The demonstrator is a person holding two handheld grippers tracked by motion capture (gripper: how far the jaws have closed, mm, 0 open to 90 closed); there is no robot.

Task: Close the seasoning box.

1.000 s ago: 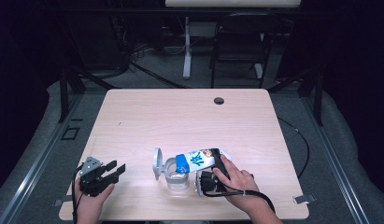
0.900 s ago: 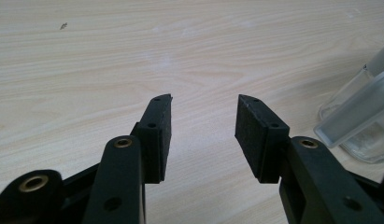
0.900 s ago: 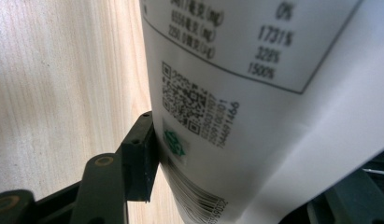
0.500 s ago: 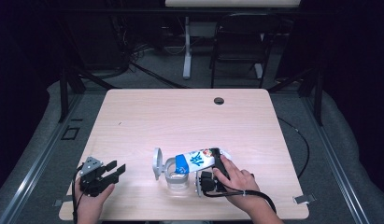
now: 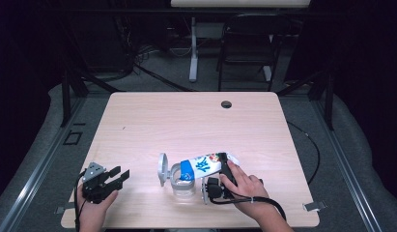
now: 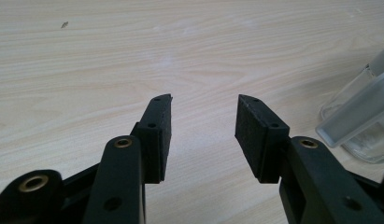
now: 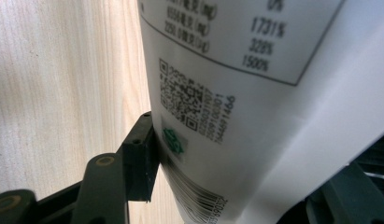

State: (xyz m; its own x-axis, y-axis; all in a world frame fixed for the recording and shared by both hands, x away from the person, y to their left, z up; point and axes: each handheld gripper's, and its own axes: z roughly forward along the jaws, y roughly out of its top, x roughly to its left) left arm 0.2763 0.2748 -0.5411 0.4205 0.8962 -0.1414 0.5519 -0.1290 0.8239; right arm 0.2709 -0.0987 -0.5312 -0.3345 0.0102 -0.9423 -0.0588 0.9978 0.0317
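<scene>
Jaws of the right gripper (image 5: 224,170) clamp the white bottle (image 5: 205,165) (tilted over the glass jar (image 5: 181,181)); the left gripper (image 6: 203,122) gapes empty above the worktop (image 5: 186,121).

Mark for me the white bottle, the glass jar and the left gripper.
white bottle (image 5: 205,166), high view, on its printed side, tilted over the jar.
glass jar (image 5: 182,187), high view, on its clear wall below the bottle's mouth.
left gripper (image 6: 203,123), left gripper view, midway between its open black tips.
</scene>
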